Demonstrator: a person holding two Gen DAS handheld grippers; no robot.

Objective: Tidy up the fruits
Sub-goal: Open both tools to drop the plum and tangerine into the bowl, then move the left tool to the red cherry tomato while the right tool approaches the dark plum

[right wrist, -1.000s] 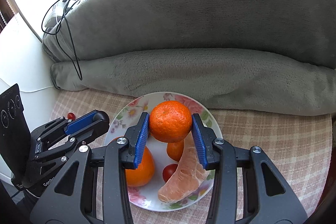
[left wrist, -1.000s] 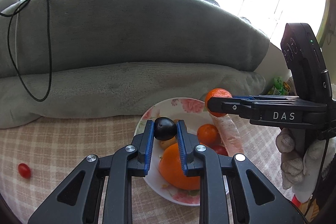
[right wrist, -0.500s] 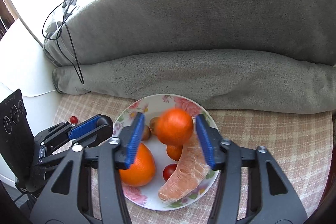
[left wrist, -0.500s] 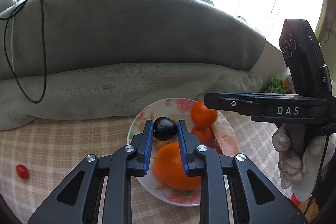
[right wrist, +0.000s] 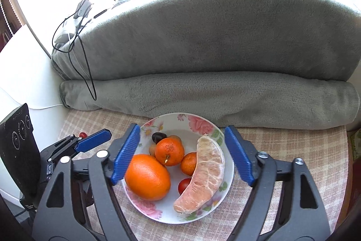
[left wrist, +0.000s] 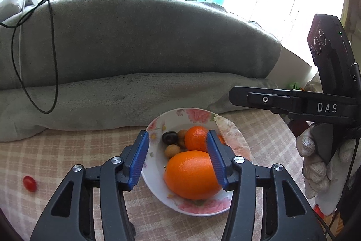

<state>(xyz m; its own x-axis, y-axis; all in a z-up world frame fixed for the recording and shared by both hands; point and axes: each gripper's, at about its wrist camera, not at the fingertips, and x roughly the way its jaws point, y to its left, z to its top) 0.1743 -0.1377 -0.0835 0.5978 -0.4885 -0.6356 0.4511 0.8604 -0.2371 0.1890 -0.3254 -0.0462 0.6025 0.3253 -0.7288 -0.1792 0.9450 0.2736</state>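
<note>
Behind our checked tablecloth [right wrist: 282,150] lies a grey blanket [right wrist: 203,37]. Our left gripper [left wrist: 178,158] and right gripper [right wrist: 181,156] have just been opening, both empty: the dark plum [left wrist: 169,137] and tangerine [right wrist: 169,151] now rest in the floral plate [right wrist: 180,122]. 1 cherry tomato [left wrist: 29,183] remains outside, well apart.

A cherry tomato [right wrist: 183,183] sits half hidden behind the pomelo segment [right wrist: 203,175]

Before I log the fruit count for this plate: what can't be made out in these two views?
- Small brown fruits: right wrist view, tucked behind the tangerine; number unclear.
- Cherry tomato on the plate: partly behind the pomelo segment.
- Pomelo segment: left wrist view, mostly hidden by the left gripper finger.
</note>
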